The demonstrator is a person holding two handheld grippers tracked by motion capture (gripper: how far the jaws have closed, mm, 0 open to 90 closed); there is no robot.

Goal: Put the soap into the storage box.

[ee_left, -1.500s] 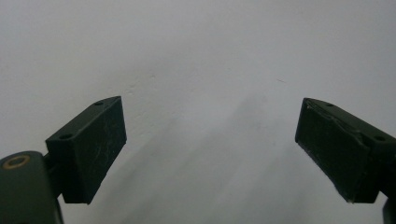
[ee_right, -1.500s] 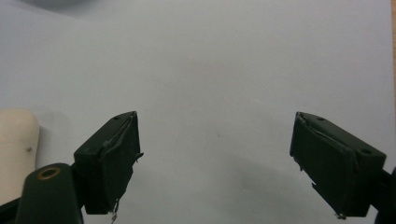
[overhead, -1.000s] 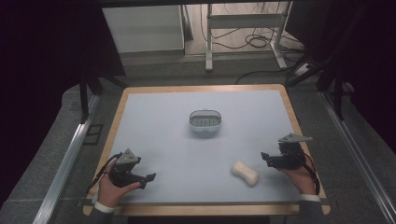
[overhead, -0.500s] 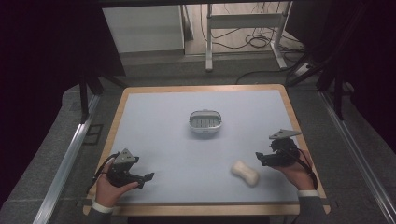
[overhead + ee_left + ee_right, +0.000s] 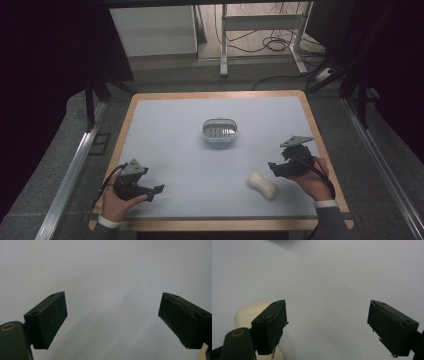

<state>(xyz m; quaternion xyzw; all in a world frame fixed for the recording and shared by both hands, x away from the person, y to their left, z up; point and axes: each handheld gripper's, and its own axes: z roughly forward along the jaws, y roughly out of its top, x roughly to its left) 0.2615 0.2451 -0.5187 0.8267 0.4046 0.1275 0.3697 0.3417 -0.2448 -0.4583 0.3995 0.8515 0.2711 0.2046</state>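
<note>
Both hand-held grippers released: cream soap bar [image 5: 249, 315] partly behind right hand-held gripper [image 5: 327, 327], bare table [image 5: 107, 270] between left hand-held gripper [image 5: 112, 322].

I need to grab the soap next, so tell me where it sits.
In the high view the soap lies on the table at front right, just left of the right claw and nearer the person than the dish.
</note>
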